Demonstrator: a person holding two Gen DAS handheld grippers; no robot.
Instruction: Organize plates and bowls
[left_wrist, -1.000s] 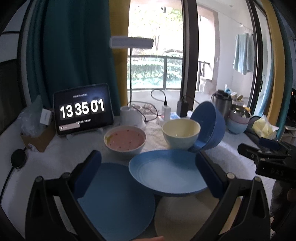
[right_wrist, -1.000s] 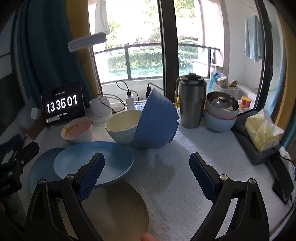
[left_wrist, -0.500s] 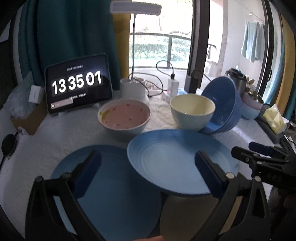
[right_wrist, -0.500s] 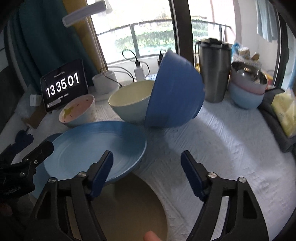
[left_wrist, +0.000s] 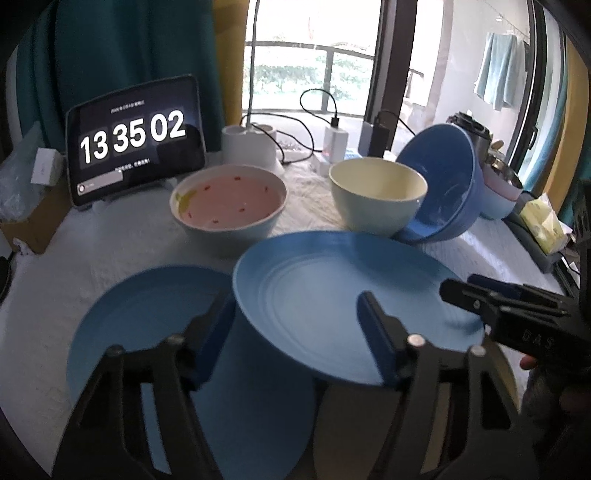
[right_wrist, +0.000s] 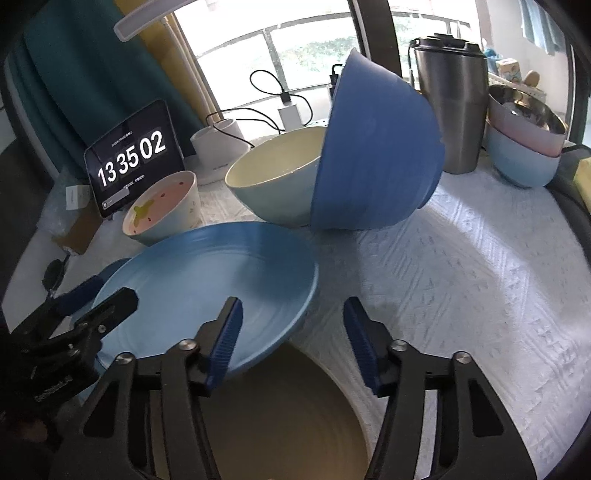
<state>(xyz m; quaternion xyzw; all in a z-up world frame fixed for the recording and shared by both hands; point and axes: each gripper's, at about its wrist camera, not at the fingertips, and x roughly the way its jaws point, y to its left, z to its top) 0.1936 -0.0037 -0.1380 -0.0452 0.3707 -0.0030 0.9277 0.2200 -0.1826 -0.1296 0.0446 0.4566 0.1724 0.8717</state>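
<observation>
A light blue plate (left_wrist: 343, 302) (right_wrist: 207, 288) lies tilted, overlapping a darker blue plate (left_wrist: 147, 332) and a beige plate (right_wrist: 280, 417). Behind stand a pink bowl (left_wrist: 229, 203) (right_wrist: 162, 210), a cream bowl (left_wrist: 376, 195) (right_wrist: 277, 181) and a dark blue bowl (left_wrist: 439, 184) (right_wrist: 376, 158) leaning on its side against the cream one. My left gripper (left_wrist: 295, 336) is open, its fingers either side of the light blue plate's left rim. My right gripper (right_wrist: 291, 339) is open, straddling that plate's right rim above the beige plate.
A tablet clock (left_wrist: 136, 140) and a white lamp base (left_wrist: 251, 147) with cables stand at the back. A steel tumbler (right_wrist: 458, 110), stacked bowls (right_wrist: 524, 147) and a tissue pack (left_wrist: 543, 225) are on the right. White cloth (right_wrist: 461, 277) covers the table.
Both grippers have moved forward and down toward the plates and narrowed their opening. Each now straddles a rim of the light blue plate.
</observation>
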